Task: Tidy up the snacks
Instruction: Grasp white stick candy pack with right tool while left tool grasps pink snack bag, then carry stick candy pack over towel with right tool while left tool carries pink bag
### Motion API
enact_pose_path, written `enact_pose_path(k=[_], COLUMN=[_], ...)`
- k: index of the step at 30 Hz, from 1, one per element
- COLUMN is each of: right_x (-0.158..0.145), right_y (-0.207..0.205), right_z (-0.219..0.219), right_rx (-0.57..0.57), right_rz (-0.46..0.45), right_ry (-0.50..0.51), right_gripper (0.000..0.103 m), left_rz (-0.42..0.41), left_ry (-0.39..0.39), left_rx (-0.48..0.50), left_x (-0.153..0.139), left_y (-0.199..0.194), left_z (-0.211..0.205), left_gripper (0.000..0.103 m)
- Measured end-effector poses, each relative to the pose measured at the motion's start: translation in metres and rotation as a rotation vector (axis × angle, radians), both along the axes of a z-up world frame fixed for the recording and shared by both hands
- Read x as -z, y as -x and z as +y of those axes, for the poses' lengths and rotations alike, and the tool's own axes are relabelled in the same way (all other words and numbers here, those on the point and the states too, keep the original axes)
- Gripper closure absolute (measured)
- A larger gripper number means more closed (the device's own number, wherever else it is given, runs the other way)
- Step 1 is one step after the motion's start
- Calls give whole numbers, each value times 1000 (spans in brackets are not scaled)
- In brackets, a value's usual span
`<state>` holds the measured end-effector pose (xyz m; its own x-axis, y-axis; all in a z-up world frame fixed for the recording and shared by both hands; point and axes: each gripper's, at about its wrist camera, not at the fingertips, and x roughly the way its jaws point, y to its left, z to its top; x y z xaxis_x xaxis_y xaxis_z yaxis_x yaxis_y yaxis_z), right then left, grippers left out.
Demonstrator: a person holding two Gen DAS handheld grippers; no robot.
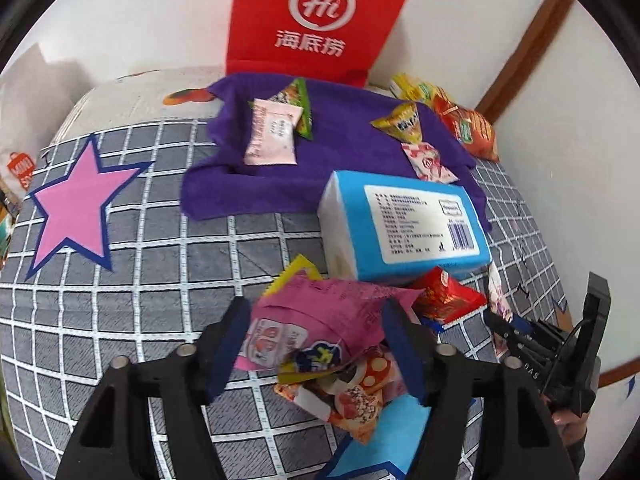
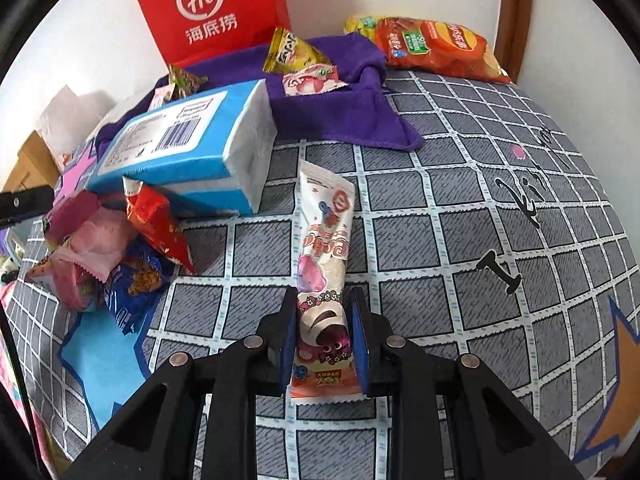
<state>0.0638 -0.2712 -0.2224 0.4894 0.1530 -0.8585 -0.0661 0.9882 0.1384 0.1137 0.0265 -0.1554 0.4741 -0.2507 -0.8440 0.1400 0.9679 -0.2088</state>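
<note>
Long snack stick pack [image 2: 325, 276] is lying on the checked bedsheet [image 2: 460, 216], long axis running near-to-far, straight along the right gripper [image 2: 325, 334]; its near end is sitting between the blue pads [image 2: 289, 334], jaws narrowed onto it, so it's gripping the pack. Left gripper [image 1: 316, 346] is working the snack pile [image 1: 340, 376] at near left, half-open around a pink packet [image 1: 320, 312]; can't tell if it's actually clamping. Purple cloth [image 2: 344, 120] with sorted snacks is lying far, behind the blue tissue pack [image 2: 188, 140].
</note>
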Motion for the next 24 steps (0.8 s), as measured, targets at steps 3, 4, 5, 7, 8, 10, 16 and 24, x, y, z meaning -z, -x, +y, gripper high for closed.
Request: enact_pose_path(k=[3, 4, 5, 7, 8, 10, 16, 24], right_x=[1, 1, 1, 1, 2, 2, 3, 0], right_y=[2, 3, 3, 5, 5, 5, 5, 3], right_z=[-2, -1, 1, 4, 5, 6, 4, -1], right_rx=[6, 2, -2, -8, -10, -13, -14, -16], right_rz=[-27, -34, -43, -58, -63, -74, -90, -58], right_ry=[-5, 2, 15, 40, 48, 54, 47, 14], right_gripper=[78, 78, 78, 78, 78, 78, 78, 80], left_rz=[12, 20, 27, 46, 46, 54, 31, -10], left_ry=[-61, -71, -69, -46, -44, -19, 23, 42], left_rx=[22, 23, 26, 35, 32, 37, 54, 32], left_x=[11, 14, 18, 25, 27, 30, 31, 15], left_y=[-1, -2, -2, -5, -6, -8, -7, -5], left_z=[-9, -10, -11, -11, -10, -10, -10, 2], left_gripper=[36, 36, 36, 31, 29, 28, 36, 43])
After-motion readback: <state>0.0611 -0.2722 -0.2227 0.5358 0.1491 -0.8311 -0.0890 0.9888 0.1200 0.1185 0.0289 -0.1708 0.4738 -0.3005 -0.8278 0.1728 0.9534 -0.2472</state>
